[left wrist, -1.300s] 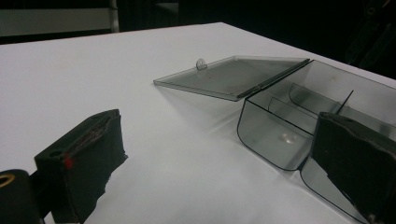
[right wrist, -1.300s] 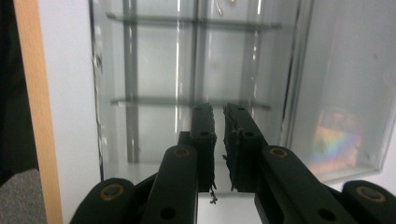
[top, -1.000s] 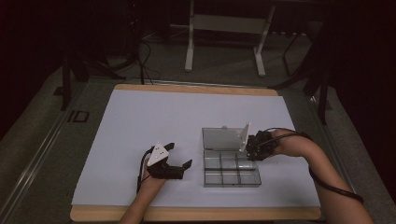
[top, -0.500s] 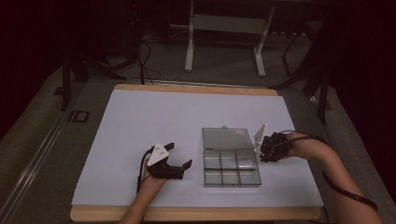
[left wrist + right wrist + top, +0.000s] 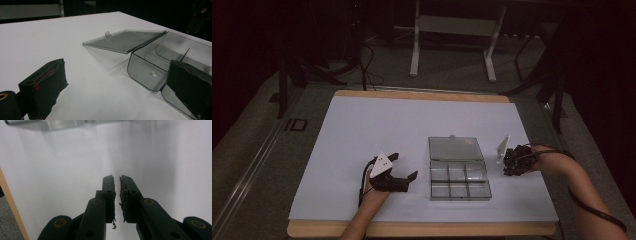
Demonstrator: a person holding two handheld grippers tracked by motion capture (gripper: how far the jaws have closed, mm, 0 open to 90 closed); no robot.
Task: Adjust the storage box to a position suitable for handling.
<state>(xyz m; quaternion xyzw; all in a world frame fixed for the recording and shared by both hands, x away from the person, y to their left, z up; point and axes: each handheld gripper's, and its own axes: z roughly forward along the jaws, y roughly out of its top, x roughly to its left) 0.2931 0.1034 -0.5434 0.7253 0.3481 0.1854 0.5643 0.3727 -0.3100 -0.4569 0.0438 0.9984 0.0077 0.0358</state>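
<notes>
**Colours on the table**

Your clear, smoke-grey box [image 5: 459, 172] sat on a plain white sheet [image 5: 362, 130] over a tan wood board [image 5: 422, 229]. Both grippers, left [image 5: 404, 167] & right [image 5: 511, 162], were black w/ a pale grey plate; left pad had a red dot.

Left gripper [image 5: 404, 168] fingers spread, right gripper [image 5: 117, 180] fingers together.

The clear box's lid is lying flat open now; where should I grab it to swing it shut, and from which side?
Judging by its pose, take the lid by the small tab on its far free edge, opposite the hinge that joins it to the compartment box. Come from the far side, jaws above and below the thin edge; it looks slightly raised there.
</notes>
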